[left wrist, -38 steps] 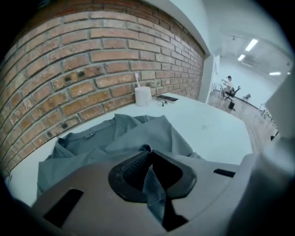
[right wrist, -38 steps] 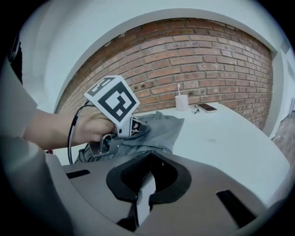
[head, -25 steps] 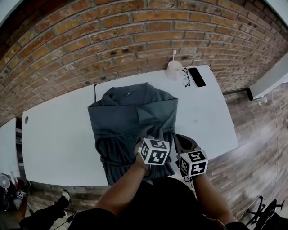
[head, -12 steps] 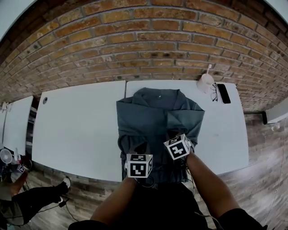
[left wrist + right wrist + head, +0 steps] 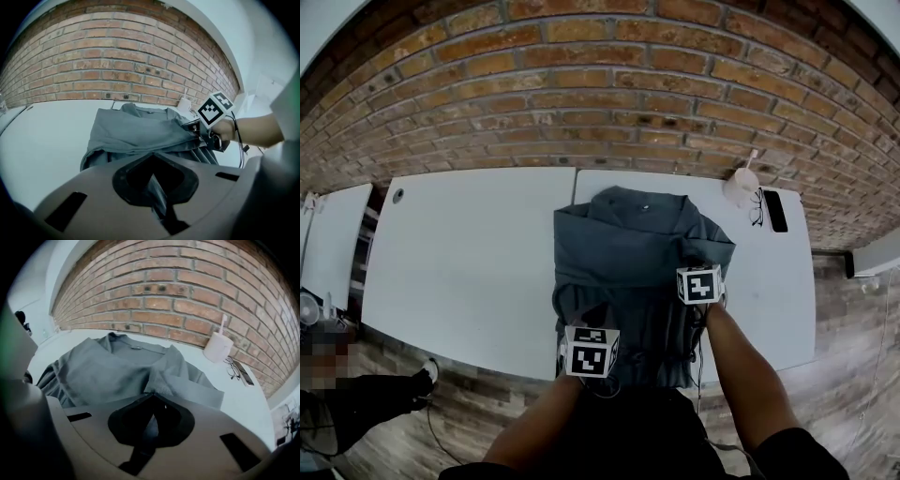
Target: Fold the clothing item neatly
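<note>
A grey long-sleeved garment (image 5: 628,244) lies spread on the white table (image 5: 469,253), collar toward the brick wall. Its near end hangs over the table's front edge. My left gripper (image 5: 598,317) is at the lower left hem, shut with dark fabric pinched between its jaws (image 5: 154,177). My right gripper (image 5: 696,265) is over the garment's right side, shut on a folded piece of the cloth (image 5: 153,401). In the left gripper view the garment (image 5: 136,131) stretches away and the right gripper (image 5: 193,127) grips its right edge. The right gripper view shows the garment (image 5: 108,371) with a sleeve folded inward.
A white cup (image 5: 739,185) with a stick in it, glasses (image 5: 758,206) and a dark phone (image 5: 775,211) sit at the table's far right corner. The brick wall (image 5: 581,94) runs right behind the table. A second table top adjoins on the left.
My left gripper has moved left to the lower left hem. My right gripper has moved up and right to the garment's right side. The head camera has swung, so the table sits more centred.
</note>
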`<control>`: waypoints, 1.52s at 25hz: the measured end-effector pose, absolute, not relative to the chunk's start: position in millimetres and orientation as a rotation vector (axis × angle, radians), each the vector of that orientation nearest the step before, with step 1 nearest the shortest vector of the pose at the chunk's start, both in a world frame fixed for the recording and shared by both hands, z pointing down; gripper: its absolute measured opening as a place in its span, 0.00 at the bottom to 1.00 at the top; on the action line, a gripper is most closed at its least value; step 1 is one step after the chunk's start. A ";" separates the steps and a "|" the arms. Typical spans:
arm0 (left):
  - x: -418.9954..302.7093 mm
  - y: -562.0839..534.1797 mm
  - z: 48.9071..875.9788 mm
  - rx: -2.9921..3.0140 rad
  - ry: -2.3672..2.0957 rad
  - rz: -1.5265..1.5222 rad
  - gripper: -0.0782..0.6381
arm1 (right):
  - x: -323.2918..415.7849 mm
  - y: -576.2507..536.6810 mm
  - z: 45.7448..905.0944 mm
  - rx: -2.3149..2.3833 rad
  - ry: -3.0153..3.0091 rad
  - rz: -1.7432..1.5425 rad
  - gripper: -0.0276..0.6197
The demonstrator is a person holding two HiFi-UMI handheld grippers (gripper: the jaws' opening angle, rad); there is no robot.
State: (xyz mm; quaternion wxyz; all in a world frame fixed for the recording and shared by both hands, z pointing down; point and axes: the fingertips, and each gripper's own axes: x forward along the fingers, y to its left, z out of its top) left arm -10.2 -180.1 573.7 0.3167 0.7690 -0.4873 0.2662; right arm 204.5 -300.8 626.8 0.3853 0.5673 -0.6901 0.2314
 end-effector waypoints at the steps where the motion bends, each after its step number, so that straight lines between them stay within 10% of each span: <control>1: -9.5 -180.3 573.5 2.029 -1.280 0.703 0.11 | 217.4 -301.9 629.7 1.476 -1.721 0.616 0.05; 29: -57.4 -367.2 520.0 2.438 -1.178 0.883 0.12 | 217.8 -327.6 511.7 1.527 -2.058 0.823 0.05; 32: -44.5 -400.5 526.9 2.461 -1.105 0.955 0.24 | 226.9 -358.9 517.9 1.464 -2.038 0.834 0.05; 38: -22.2 -448.6 562.4 2.363 -0.957 1.116 0.29 | 240.4 -402.6 566.8 1.261 -1.962 0.833 0.21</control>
